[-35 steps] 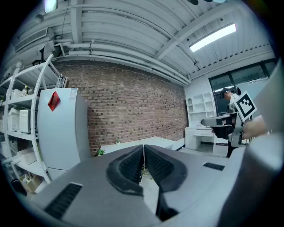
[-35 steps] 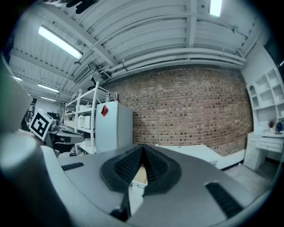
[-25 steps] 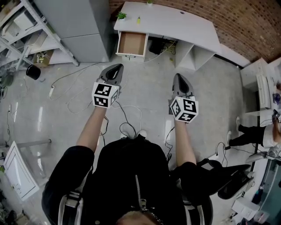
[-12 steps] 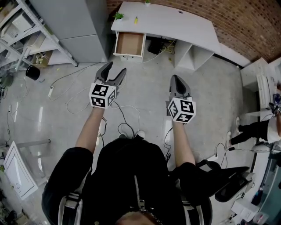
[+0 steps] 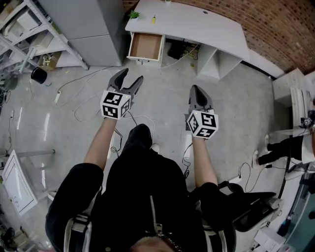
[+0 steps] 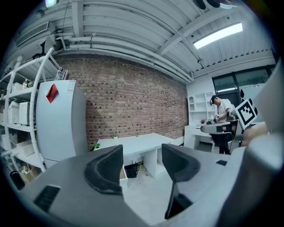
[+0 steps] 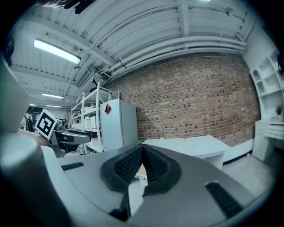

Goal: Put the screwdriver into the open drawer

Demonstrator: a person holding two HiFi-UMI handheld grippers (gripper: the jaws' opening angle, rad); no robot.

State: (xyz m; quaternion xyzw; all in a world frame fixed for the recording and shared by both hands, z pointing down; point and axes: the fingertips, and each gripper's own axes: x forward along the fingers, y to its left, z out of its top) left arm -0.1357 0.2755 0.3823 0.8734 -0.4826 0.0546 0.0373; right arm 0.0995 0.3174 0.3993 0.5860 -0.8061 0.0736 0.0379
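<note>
A small yellow-handled screwdriver (image 5: 153,19) lies on the white desk (image 5: 197,27) at the top of the head view, next to a little green plant (image 5: 134,15). The open drawer (image 5: 145,46) sticks out of the desk's left end, and its brown bottom looks bare. Both grippers hang in the air over the floor, well short of the desk. The jaws of my left gripper (image 5: 129,78) are opening, with nothing between them; in the left gripper view they (image 6: 142,164) frame the desk (image 6: 133,144). My right gripper (image 5: 197,89) is shut and empty, pads together (image 7: 143,165).
A grey cabinet (image 5: 88,29) stands left of the desk, with a shelving rack (image 5: 24,29) further left. Cables (image 5: 83,98) trail over the concrete floor. An office chair (image 5: 256,206) and another person (image 5: 285,147) are at the right. A brick wall runs behind the desk.
The left gripper's jaws went from shut to wide open. Both grippers shifted slightly, and the person's leg has come forward under them. The right gripper stayed shut.
</note>
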